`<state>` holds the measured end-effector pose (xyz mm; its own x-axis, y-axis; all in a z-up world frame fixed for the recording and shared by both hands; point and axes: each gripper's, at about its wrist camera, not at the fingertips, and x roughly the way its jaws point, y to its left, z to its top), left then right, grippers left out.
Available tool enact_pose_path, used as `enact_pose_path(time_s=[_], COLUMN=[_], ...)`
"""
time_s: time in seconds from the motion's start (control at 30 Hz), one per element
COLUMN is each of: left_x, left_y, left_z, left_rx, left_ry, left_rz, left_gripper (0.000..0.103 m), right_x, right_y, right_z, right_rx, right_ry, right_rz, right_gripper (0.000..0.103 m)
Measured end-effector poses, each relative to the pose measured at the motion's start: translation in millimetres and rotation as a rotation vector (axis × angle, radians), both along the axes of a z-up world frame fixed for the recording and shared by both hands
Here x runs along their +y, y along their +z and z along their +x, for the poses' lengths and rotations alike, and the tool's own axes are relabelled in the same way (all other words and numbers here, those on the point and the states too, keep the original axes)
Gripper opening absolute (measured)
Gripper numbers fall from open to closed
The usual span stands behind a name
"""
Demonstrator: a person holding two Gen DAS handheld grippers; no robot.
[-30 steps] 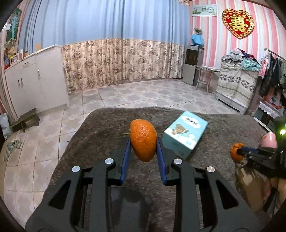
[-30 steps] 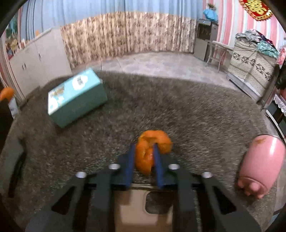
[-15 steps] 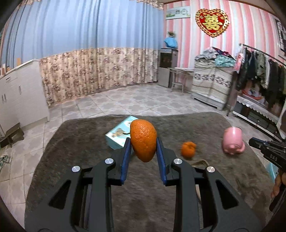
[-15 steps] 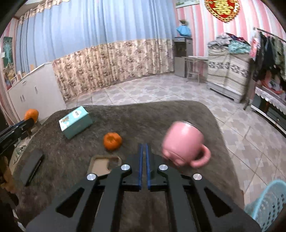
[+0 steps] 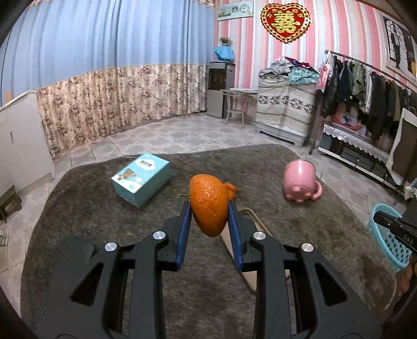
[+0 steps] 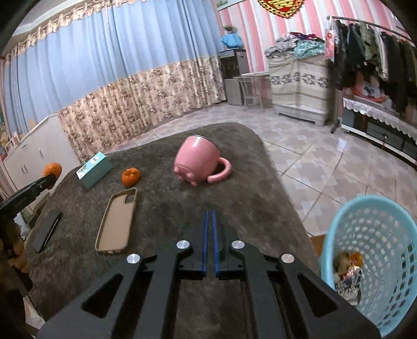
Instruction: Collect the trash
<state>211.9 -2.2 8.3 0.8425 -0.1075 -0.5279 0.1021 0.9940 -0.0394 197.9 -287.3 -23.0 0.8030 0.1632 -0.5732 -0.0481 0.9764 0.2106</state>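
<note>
One mandarin [image 5: 209, 208], one peel [image 6: 130, 176], one mug [image 6: 199, 161], one box [image 6: 94, 170], one basket [image 6: 370, 258].

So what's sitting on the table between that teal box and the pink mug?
In the right wrist view, a small piece of orange peel lies on the grey table between the teal box and the pink mug.

Gold double-happiness character 囍 on red heart wall hanging [image 5: 286, 21], upper right of left wrist view. White letters "DAS" on black right gripper [image 5: 391, 221] at right edge, same view. Print on teal box [image 5: 140, 180] too small to read
</note>
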Motion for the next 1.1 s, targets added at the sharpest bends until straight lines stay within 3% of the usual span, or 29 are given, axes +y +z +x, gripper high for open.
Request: enact_pose_path(time_s=[0.27,0.5,0.8,0.87,0.9,0.93,1.1], left_x=[-5,31,92,105,110,114,135], left_y=[4,3,0,-2,-2,-2,-7], left_z=[-7,12,47,51,53,55,63], left_rx=[-0.017,-0.015,-0.011,-0.01,-0.009,-0.009,-0.007], left_ry=[-0.007,0.054,0.156,0.18,0.19,0.197,0.233], left_rz=[0.018,0.012,-0.011,-0.022,-0.026,-0.027,-0.012], left_gripper=[0.027,0.027,0.027,0.027,0.027,0.027,0.027], right_x=[8,44,123,139,148,156,202], right_y=[-16,-18,-25,-28,-28,-26,-27], right_z=[3,36,99,113,119,123,152], right_rx=[0.03,0.027,0.043,0.053,0.051,0.032,0.037], right_ry=[0.001,0.047,0.16,0.18,0.185,0.191,0.27], right_rz=[-0.013,-0.042,-0.093,-0.107,-0.113,-0.117,-0.158], right_gripper=[0.004,0.004,0.006,0.03,0.066,0.078,0.079])
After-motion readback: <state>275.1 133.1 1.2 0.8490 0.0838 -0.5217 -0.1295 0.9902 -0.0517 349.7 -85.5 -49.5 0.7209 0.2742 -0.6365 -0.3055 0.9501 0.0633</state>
